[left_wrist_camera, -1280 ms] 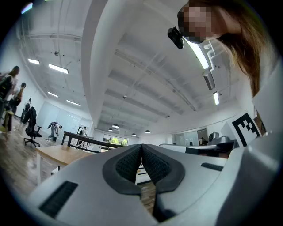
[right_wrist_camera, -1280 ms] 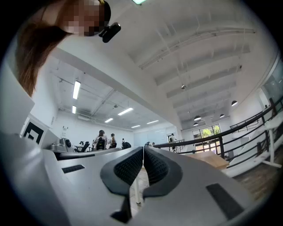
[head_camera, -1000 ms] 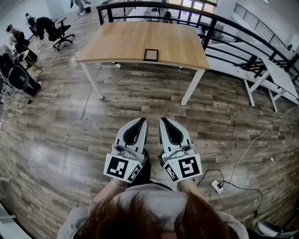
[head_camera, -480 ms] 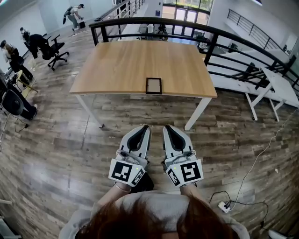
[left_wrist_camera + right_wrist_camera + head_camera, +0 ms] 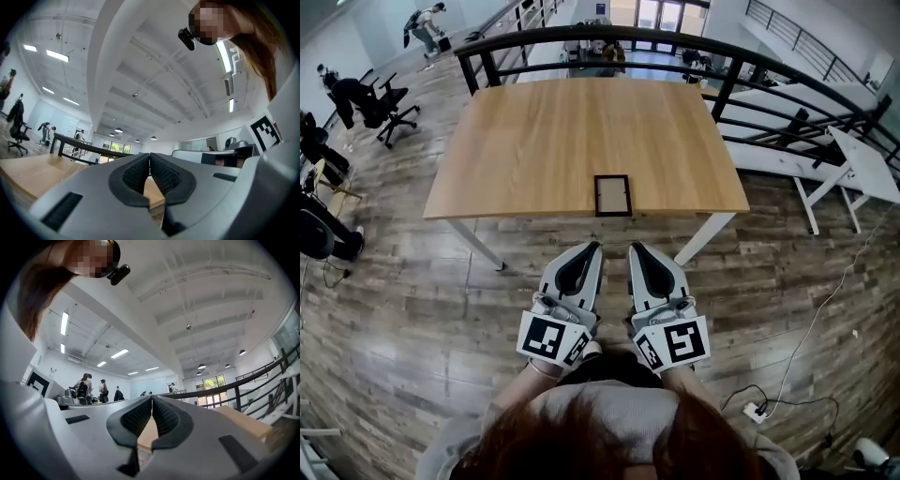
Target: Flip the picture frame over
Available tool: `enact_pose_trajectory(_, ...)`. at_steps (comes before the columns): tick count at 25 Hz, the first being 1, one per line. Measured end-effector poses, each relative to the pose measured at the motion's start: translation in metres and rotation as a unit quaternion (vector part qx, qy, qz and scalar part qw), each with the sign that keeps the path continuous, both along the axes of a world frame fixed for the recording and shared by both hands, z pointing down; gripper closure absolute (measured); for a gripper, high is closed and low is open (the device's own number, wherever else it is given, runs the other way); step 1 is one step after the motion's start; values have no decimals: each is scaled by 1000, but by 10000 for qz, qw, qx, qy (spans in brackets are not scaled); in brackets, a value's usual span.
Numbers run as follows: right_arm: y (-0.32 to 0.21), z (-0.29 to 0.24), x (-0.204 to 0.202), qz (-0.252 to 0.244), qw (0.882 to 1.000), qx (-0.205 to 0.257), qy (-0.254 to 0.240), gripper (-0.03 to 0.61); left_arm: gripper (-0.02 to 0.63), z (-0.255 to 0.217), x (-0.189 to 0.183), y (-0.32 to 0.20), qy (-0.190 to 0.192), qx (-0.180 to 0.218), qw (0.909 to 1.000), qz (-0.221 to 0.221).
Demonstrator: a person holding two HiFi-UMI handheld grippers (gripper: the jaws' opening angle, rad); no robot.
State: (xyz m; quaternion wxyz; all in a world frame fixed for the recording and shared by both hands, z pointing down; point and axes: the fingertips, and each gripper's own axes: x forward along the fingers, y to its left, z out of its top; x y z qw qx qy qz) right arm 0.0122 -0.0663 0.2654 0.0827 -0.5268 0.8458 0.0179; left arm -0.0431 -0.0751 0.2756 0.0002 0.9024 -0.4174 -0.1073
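- One picture frame [image 5: 612, 195]: a small upright rectangle with a thin dark border and a wood-coloured middle. It lies flat on the table, right at the near edge and about halfway along it.
- One table [image 5: 581, 122] under it, with a broad top of smooth pale wood. Two slanted white legs show at the near corners.
- Two grippers are held side by side over the floor, just short of the table's near edge and apart from the frame.
- The left gripper [image 5: 592, 247] has its jaws closed tip to tip with nothing between them. Its shell is smooth grey plastic.
- Its pads [image 5: 135, 175] are dark, finely dimpled rubber, curved so a small gap opens behind the touching tips.
- The right gripper [image 5: 636, 247] matches it, its jaws pressed together and empty, with the same dimpled dark pads [image 5: 138, 418].
- Each gripper carries one cube with black-and-white square markers at its back end.
- The floor [image 5: 412, 309] is grey-brown planks with a worn grain.
- One black metal railing [image 5: 581, 36] curves round behind the table.
- One white power strip [image 5: 757, 412] lies on the floor at the right, with a thin cable trailing from it.
- Black office chairs [image 5: 389, 105] stand at far left.
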Motion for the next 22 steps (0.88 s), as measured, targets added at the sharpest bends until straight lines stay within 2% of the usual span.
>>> enact_pose_trajectory(5,-25,14,-1,-126,9998,-139,26,560,604,13,2,-22,47,-233,9997,-56)
enact_pose_trajectory(9,-46,18,0,-89,9996,-106,227,560,604,12,-9,-36,127,-226,9994,-237)
enact_pose_trajectory(11,-61,26,-1,-41,9978,-49,656,560,604,20,-15,-44,156,-328,9987,-349)
enact_pose_trajectory(13,-78,39,-4,20,9886,132,1499,560,604,35,-17,-50,153,-497,9978,-399)
enact_pose_trajectory(15,-99,66,-3,152,9660,141,2579,560,604,51,-17,-54,162,-675,9967,-421)
enact_pose_trajectory(18,-133,123,1,364,9262,-12,3752,554,604,73,-21,-61,175,-906,9945,-492)
enact_pose_trajectory(20,-150,168,-3,159,8934,-112,4489,461,605,88,-29,-65,168,-1044,9927,-588)
enact_pose_trajectory(22,-165,209,-8,-81,8561,-163,5164,441,604,100,-40,-68,198,-1178,9903,-714)
